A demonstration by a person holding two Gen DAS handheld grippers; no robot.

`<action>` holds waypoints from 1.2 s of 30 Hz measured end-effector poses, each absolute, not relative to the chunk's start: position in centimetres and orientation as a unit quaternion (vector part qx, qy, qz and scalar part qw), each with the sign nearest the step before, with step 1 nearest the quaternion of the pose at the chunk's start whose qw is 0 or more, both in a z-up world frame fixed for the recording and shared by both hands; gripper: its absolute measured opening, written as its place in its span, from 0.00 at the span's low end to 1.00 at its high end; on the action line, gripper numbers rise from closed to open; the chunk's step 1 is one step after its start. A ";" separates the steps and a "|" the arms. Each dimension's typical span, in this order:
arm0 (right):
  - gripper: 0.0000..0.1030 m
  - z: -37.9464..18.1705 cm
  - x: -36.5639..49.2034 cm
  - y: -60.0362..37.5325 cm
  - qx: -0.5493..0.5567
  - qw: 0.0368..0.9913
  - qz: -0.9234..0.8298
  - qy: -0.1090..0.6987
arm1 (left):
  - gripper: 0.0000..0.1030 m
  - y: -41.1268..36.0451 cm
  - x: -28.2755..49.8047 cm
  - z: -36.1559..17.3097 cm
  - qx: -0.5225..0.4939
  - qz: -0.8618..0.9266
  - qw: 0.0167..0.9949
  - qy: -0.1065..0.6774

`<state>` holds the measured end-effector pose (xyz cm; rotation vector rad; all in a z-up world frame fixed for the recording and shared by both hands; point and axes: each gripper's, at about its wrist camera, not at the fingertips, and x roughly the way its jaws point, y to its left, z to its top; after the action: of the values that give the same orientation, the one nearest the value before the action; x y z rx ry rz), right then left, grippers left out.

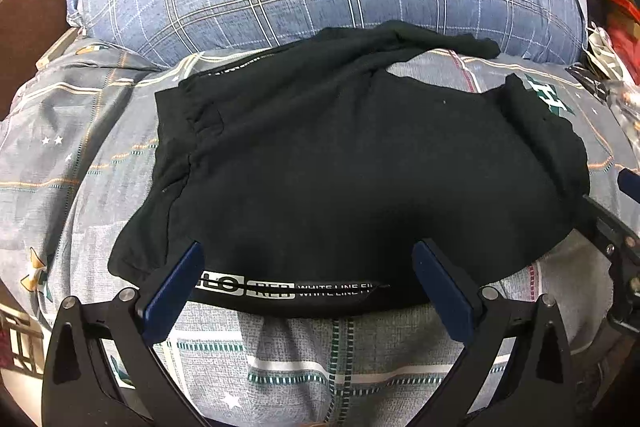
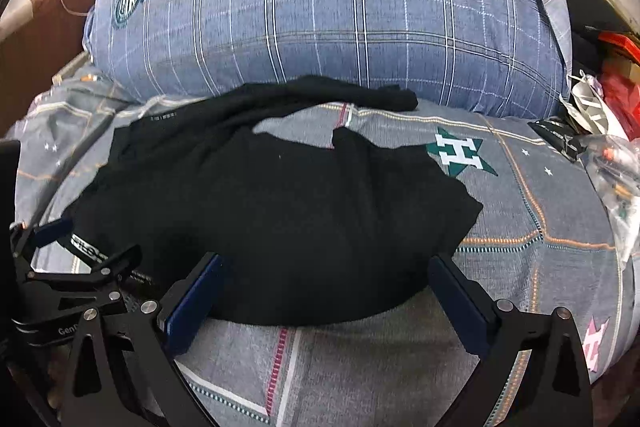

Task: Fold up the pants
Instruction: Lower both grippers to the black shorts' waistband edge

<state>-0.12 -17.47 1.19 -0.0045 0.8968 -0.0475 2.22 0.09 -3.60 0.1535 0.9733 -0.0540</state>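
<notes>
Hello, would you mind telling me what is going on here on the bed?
A person holds two tongs over black pants spread on a grey patterned bedsheet, in front of a blue plaid pillow. The left tongs hang open over the near edge by the printed waistband. The right tongs are also open over the near edge further right. Neither grips the cloth yet, and the pants still look rumpled.

The white lettering (image 1: 304,289) on the black pants (image 1: 340,167) is partly covered by a fold; clutter (image 2: 608,131) at the bed's right edge is unreadable
</notes>
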 end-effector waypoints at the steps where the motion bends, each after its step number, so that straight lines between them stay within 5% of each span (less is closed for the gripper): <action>1: 0.98 1.1 -0.1 -17.5 -0.002 0.899 -0.021 0.438 | 1.00 0.1 2.2 -3.6 0.075 -0.027 0.880 0.468; 16: 0.98 -1.7 0.9 -18.4 0.052 0.846 0.018 0.530 | 1.00 0.2 3.2 -4.8 0.093 -0.023 0.859 0.503; 36: 0.97 -1.7 1.0 -19.2 0.065 0.852 0.012 0.519 | 1.00 0.7 3.8 -5.4 0.090 -0.031 0.846 0.524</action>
<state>0.96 -19.20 -1.74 0.1369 1.0914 0.0259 3.81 0.75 -5.36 0.1904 1.1053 -0.0659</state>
